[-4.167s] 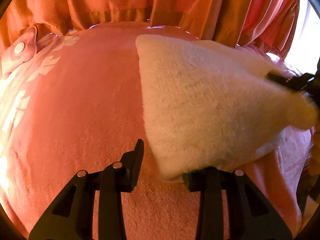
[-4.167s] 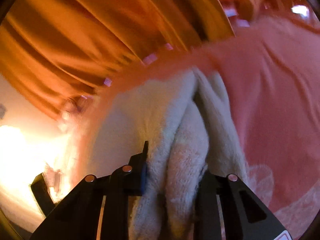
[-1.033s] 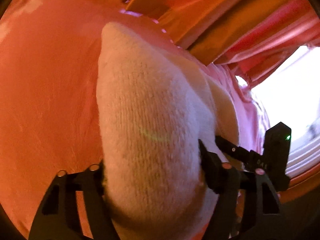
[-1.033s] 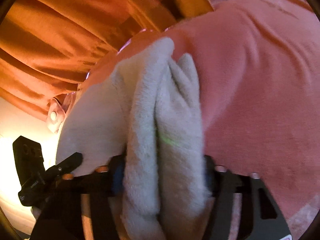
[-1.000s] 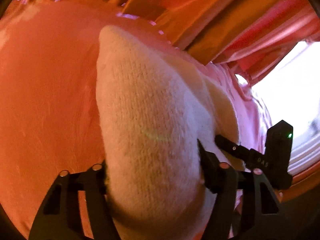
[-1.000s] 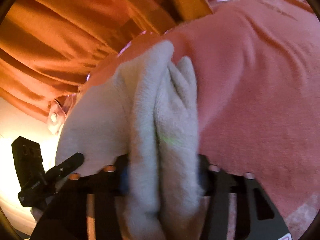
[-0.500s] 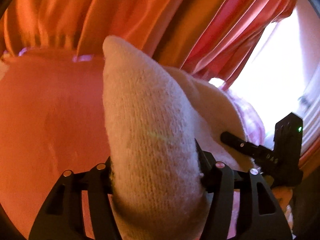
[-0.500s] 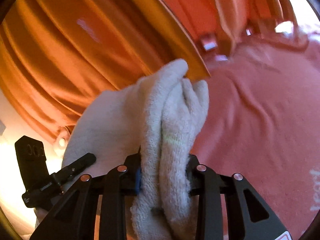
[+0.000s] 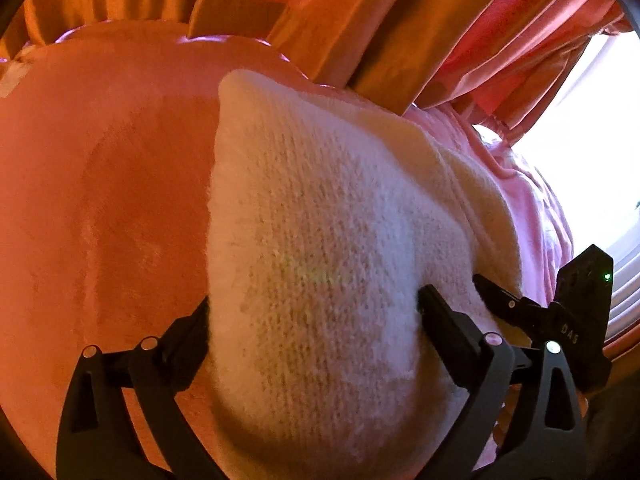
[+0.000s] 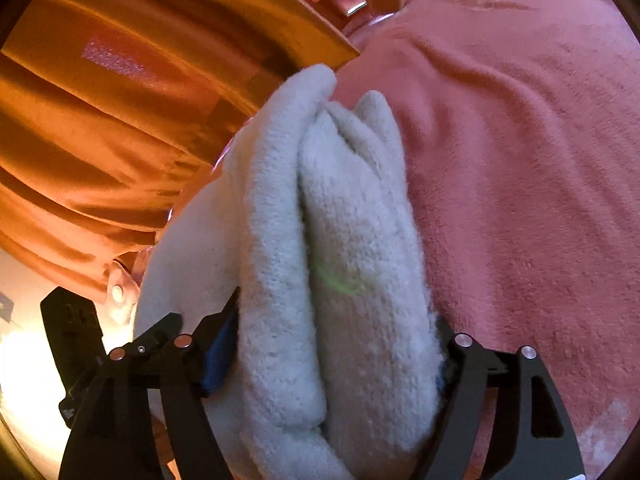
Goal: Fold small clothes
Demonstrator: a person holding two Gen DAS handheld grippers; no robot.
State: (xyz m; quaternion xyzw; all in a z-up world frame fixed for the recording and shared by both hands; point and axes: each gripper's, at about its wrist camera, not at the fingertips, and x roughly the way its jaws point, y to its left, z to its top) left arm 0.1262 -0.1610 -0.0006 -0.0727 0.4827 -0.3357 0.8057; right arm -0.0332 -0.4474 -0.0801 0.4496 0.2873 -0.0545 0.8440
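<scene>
You hold the white knit garment (image 9: 320, 240) bunched between both grippers, left gripper (image 9: 312, 320) and right gripper (image 10: 340, 332) each clamped on it above the pink blanket (image 9: 104, 200); next, lay it flat.

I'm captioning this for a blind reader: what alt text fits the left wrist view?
A fluffy white knitted garment fills the gap between the left gripper fingers, which close on it above a pink blanket. The right gripper grips its far edge, with orange curtains behind.
</scene>
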